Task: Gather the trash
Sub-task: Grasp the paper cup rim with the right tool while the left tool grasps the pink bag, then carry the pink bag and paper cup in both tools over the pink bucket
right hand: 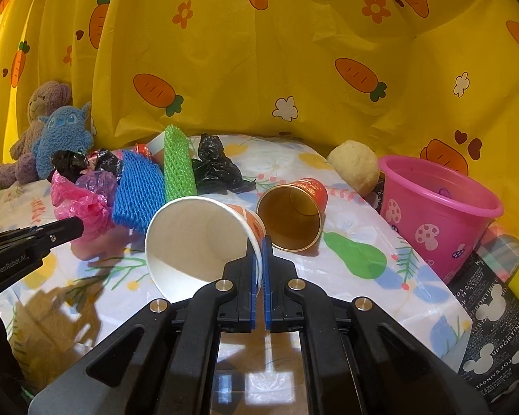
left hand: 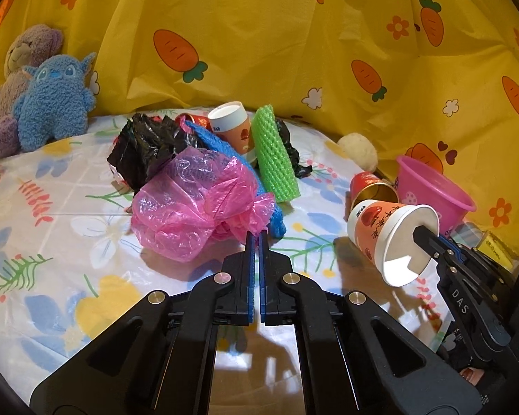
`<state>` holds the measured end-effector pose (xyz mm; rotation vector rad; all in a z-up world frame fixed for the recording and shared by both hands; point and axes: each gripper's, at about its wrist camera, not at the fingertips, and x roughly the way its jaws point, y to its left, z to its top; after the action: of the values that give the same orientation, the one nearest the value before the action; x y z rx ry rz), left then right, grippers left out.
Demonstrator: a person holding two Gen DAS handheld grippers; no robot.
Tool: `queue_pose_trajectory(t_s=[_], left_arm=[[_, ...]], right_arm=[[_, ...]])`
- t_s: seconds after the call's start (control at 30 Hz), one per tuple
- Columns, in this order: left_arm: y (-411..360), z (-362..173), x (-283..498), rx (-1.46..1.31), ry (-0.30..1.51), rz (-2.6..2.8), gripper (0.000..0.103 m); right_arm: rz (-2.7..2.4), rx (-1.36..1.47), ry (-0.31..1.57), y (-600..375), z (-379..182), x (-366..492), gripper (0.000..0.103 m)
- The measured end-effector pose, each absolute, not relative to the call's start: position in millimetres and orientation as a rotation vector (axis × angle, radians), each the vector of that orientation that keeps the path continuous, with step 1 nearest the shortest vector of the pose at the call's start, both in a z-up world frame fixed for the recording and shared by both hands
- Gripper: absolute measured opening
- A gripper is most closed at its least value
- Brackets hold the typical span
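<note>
My right gripper (right hand: pixel 258 242) is shut on the rim of a white and orange paper cup (right hand: pixel 197 242), held tipped above the table; the cup (left hand: pixel 391 238) shows at the right of the left wrist view. My left gripper (left hand: pixel 257 237) is shut and empty, its tips just in front of a crumpled pink plastic bag (left hand: pixel 197 204). Behind lie a black bag (left hand: pixel 145 152), a blue foam net (left hand: pixel 225 152), a green foam net (left hand: pixel 275 155) and another paper cup (left hand: pixel 233 124). A red cup with gold inside (right hand: pixel 294 214) lies on its side. A pink bucket (right hand: pixel 436 211) stands at the right.
The table has a floral cover (left hand: pixel 69 228). Two plush toys (left hand: pixel 38 93) sit at the back left. A cream plush ball (right hand: pixel 356 166) lies by the bucket. A yellow carrot-print curtain (right hand: pixel 259 69) closes the back. Dark printed packages (right hand: pixel 494 314) stand at the right edge.
</note>
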<state>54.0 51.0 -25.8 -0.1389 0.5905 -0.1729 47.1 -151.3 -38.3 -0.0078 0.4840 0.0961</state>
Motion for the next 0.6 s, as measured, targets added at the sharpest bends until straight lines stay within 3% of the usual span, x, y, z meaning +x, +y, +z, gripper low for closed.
queue_pose_trajectory(t_s=[0.6], left_arm=[[22, 32, 3, -0.074, 0.418, -0.273, 0.001]], right_arm=[[0.093, 0.023, 0.385, -170, -11, 18, 0.004]])
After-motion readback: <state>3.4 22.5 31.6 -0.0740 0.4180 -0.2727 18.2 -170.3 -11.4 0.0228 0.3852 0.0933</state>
